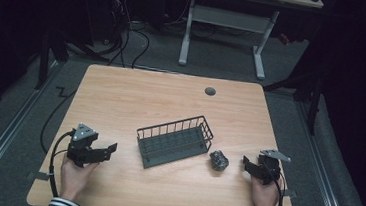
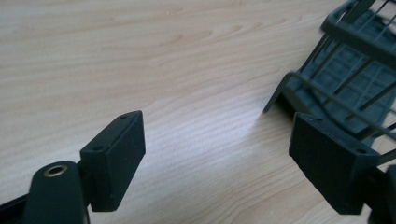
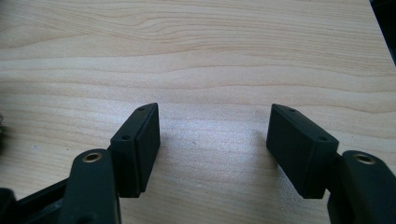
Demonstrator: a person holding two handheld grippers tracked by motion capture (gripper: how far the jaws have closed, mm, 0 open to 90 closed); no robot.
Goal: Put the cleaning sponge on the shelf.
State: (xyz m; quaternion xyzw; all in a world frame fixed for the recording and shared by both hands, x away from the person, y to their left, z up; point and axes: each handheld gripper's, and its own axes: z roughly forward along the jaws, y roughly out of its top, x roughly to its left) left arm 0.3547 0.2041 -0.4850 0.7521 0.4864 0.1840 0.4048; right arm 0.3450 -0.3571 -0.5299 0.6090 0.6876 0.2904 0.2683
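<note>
Spread left gripper [image 2: 217, 161] faces the dark wire-mesh basket [image 1: 173, 141] (long axis rising rightward); right gripper [image 1: 247, 164], also spread, sits beyond the basket-side crumpled dark lump [image 1: 219, 160].

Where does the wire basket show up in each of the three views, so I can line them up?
High view: the wire basket sits mid-table, empty, between the two tongs, with a dark crumpled lump off its right end.
Left gripper view: one end of it fills the upper right corner, just beyond the right-hand jaw.
Right gripper view: not in it.
Shared landmark: the light wood table.
</note>
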